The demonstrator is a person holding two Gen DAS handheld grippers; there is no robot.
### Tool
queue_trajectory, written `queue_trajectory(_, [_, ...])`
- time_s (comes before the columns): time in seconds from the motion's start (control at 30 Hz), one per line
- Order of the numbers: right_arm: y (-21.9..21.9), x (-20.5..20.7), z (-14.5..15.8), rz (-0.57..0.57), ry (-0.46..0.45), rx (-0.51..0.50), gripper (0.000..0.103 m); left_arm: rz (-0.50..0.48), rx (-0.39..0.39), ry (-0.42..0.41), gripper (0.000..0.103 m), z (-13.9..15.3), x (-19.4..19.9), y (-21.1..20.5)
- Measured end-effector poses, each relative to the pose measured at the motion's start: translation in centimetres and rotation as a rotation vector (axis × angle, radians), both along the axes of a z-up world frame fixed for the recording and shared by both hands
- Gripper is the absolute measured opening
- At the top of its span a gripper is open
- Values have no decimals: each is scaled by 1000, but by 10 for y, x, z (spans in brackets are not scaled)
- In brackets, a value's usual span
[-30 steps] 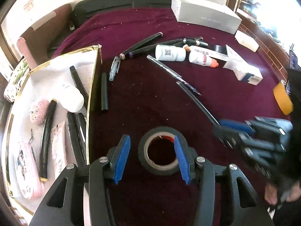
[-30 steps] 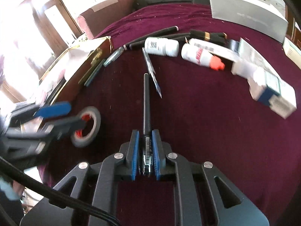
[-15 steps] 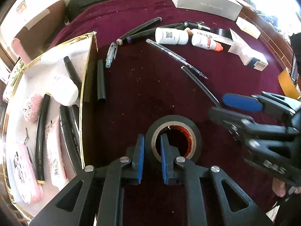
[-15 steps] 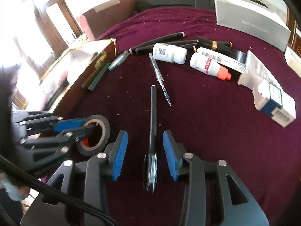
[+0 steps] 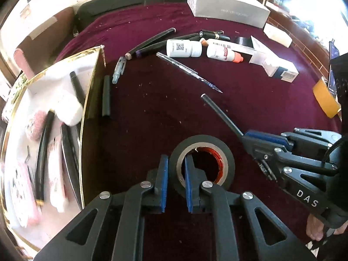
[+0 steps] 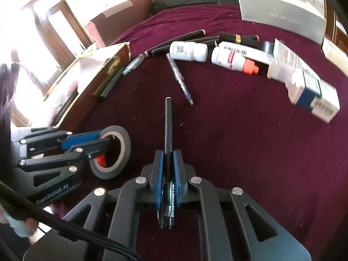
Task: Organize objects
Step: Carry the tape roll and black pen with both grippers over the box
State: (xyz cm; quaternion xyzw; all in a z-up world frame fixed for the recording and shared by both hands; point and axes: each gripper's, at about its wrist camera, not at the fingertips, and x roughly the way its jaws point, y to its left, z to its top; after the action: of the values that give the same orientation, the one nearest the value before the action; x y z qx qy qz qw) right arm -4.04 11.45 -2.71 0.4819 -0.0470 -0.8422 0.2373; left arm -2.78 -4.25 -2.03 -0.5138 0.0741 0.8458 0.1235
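1. The left claw [image 5: 175, 174] is clamped on the wall of the roll of black tape [image 5: 202, 161]: one blue pad sits outside the ring, the other inside its hole.
2. The tape stands tilted at the claw's tips over the maroon worktop [image 5: 152, 108]; whether its lower edge touches the cloth cannot be told. Red shows on the inner core.
3. The right claw [image 6: 167, 169] has just snapped together again and is clamped on a black pen [image 6: 168, 126].
4. The pen runs straight forward out of the claw, its slim black end pointing away, its clear barcoded end sticking back behind the pads.
5. Seen from the left wrist, the right claw [image 5: 261, 140] lies just to the right of the tape, the pen [image 5: 219, 114] slanting up and left from it.
6. A gold-edged tray [image 5: 87, 108] sits left of the tape, holding pens and pink items.
7. Farther back lie a clear pen [image 5: 187, 71], two white bottles [image 5: 184, 47] and small cartons [image 5: 276, 65].
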Motion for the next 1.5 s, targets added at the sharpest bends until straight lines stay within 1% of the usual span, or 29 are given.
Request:
queue_trajectory(0.07, [3, 6, 0, -5, -15, -46, 7, 21, 44, 3, 11, 1, 7, -5])
queue_trajectory(0.23, [-3, 23, 12, -28, 30, -47, 7, 76, 107, 27, 11, 8, 23, -17])
queue_trajectory(0.3, [-6, 28, 18, -30, 52, -42, 7, 88, 113, 47, 11, 15, 29, -22])
queue_trajectory(0.4, [-11, 34, 29, -25, 68, -61, 7, 105, 122, 69, 11, 26, 34, -31])
queue_trajectory(0.5, [-21, 40, 43, 5, 86, -90, 7, 131, 170, 75, 11, 39, 37, -47])
queue_trajectory(0.6, [-36, 43, 58, 34, 113, -106, 7, 166, 188, 99, 11, 55, 38, -67])
queue_trajectory(0.73, [-60, 42, 69, 86, 119, -126, 7, 209, 227, 103, 11, 70, 33, -100])
queue_trajectory(0.83, [-85, 38, 76, 127, 118, -135, 7, 248, 234, 117, 12, 79, 25, -128])
queue_trajectory(0.9, [-100, 33, 80, 149, 122, -135, 7, 277, 238, 122, 12, 84, 15, -147])
queue_trajectory(1.0, [-123, 18, 84, 176, 130, -127, 7, 314, 215, 132, 12, 88, -5, -170])
queue_trajectory(1.1, [-142, -7, 82, 187, 127, -111, 7, 336, 220, 123, 12, 87, -31, -190])
queue_trajectory(1.17, [-154, -30, 77, 189, 118, -88, 7, 349, 202, 107, 12, 80, -52, -200])
queue_trajectory(1.3, [-170, -70, 63, 185, 78, -55, 8, 382, 183, 35, 12, 53, -99, -220])
queue_trajectory(1.37, [-178, -92, 55, 166, 55, -42, 8, 390, 165, 13, 12, 44, -114, -225])
queue_trajectory(1.4, [-180, -98, 53, 164, 50, -33, 8, 394, 160, -6, 12, 38, -123, -228])
queue_trajectory(1.5, [-192, -117, 40, 158, 15, 4, 7, 403, 136, -32, 12, 28, -139, -235])
